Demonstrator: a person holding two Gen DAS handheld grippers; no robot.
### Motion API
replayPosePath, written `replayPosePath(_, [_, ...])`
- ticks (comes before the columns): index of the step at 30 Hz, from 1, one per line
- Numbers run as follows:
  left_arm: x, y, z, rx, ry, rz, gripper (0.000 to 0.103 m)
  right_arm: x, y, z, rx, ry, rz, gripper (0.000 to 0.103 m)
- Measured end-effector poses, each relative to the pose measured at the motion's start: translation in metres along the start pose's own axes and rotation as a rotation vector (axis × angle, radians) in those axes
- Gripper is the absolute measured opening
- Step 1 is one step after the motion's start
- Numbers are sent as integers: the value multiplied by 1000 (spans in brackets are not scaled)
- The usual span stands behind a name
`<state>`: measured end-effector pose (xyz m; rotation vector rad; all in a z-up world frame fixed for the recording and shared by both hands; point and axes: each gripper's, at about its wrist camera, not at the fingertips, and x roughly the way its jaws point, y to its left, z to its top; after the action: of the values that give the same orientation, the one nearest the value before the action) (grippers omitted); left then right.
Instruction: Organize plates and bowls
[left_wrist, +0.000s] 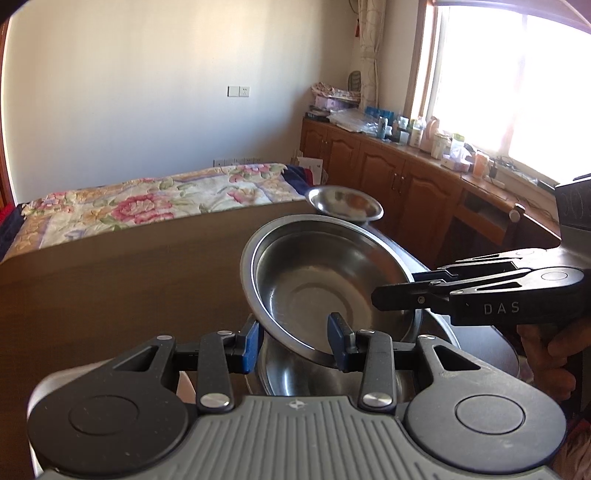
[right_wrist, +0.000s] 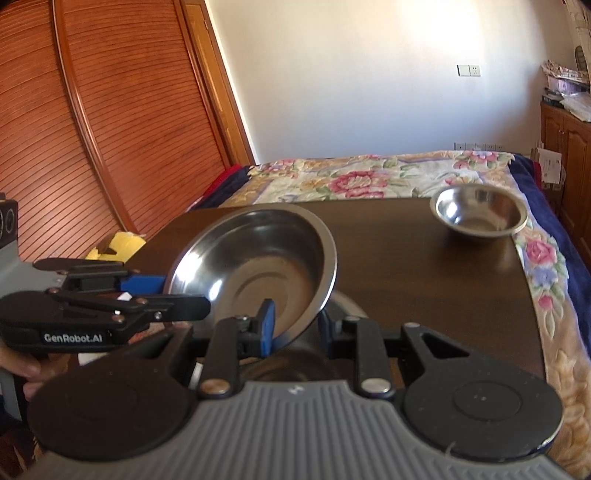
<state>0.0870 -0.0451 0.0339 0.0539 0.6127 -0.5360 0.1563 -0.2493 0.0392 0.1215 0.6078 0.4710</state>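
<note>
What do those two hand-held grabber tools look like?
Both are black plastic with linked bars, silver rivets, blue finger pads and a ribbed grey base. The right gripper is stamped "DAS"; the left gripper reads "GenRobot.AI". Bare hands hold them; no cables show.
</note>
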Motion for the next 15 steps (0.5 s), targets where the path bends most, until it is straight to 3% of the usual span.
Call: replayPosePath(15, [8,-1,-17,12,50,-19,39,-3,-3,-27,54,32,16,27])
